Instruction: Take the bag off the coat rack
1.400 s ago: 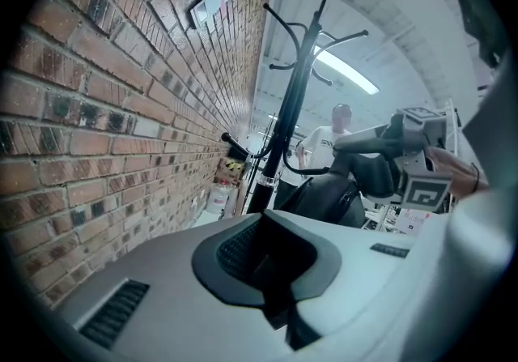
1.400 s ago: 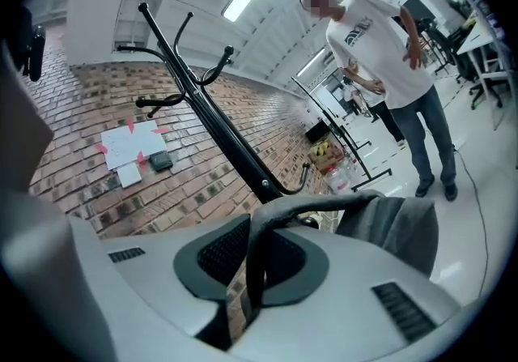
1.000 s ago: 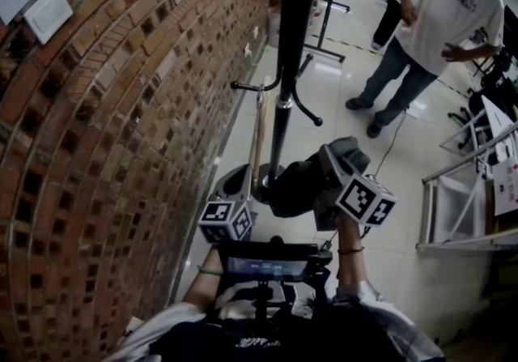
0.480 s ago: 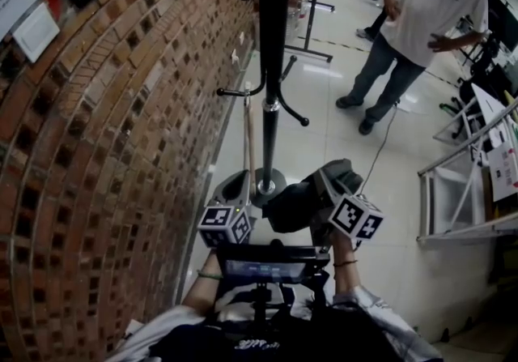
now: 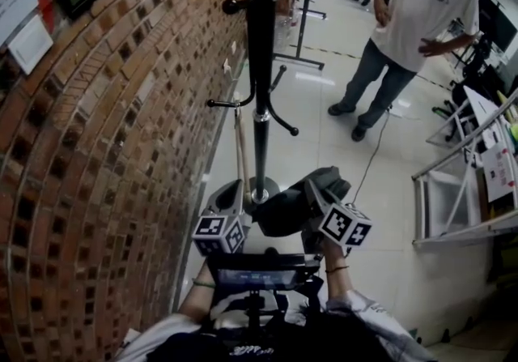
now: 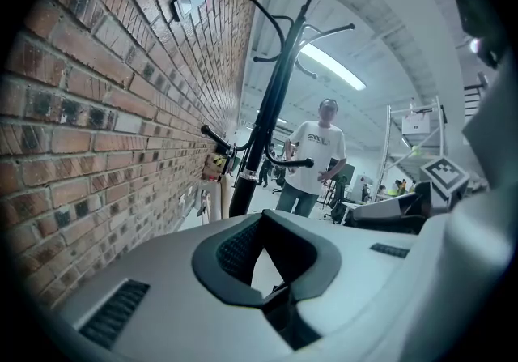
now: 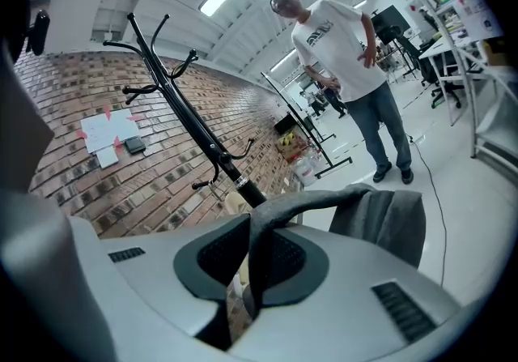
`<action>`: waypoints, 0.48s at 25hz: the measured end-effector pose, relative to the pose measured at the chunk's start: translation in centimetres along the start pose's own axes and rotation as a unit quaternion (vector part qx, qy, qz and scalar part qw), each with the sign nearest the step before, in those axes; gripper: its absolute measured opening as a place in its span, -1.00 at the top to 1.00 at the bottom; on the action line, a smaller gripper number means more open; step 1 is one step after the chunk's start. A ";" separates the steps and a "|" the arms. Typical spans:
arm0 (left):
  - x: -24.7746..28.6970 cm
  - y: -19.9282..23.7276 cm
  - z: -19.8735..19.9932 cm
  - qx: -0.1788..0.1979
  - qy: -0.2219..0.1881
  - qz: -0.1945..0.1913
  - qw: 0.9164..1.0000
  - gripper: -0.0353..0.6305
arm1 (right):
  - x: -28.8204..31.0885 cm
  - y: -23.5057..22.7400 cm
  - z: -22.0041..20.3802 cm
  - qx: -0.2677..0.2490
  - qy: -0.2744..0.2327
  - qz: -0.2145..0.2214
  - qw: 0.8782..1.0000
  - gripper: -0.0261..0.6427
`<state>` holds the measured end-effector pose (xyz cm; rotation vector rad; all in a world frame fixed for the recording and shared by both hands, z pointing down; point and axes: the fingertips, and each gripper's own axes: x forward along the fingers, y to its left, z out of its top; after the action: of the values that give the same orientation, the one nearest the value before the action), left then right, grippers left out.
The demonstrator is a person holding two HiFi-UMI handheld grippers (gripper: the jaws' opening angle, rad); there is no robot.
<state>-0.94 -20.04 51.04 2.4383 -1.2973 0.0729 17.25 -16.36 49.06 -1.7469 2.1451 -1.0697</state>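
The black coat rack [image 5: 261,69] stands by the brick wall, with bare hooks in the right gripper view [image 7: 186,121] and the left gripper view [image 6: 267,134]. A dark grey bag [image 5: 283,210] hangs low near the rack's base, off the hooks. My right gripper [image 7: 247,263] is shut on the bag's strap [image 7: 324,200], and the bag's body [image 7: 388,223] droops beyond its jaws. That gripper's marker cube [image 5: 346,224] shows to the right of the bag. My left gripper [image 6: 263,259] is shut with nothing between its jaws; its cube [image 5: 217,232] sits left of the bag.
A brick wall [image 5: 97,150] with papers runs along the left. A wooden stick [image 5: 239,150] leans beside the rack. A person [image 5: 413,12] stands beyond the rack. A metal frame [image 5: 453,198] is at the right, and a cable [image 5: 372,154] lies on the floor.
The rack and the person have slid left and down in the head view. Both grippers and the bag stay low by the rack's base, the right one still shut on the strap.
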 end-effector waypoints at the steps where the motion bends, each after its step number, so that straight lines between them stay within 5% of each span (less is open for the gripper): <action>1: 0.1 0.0 0.0 0.000 0.000 0.001 1.000 0.87 | 0.0 0.0 0.1 -0.002 0.001 0.000 1.000 0.83; 12: 0.6 -0.6 0.2 0.000 -0.002 0.000 1.000 0.87 | 0.0 -1.2 0.4 -0.014 0.006 -0.012 1.000 0.83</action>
<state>-0.08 -20.28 50.83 2.4404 -1.2989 0.0689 18.41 -16.61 49.50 -1.7885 2.1619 -1.0640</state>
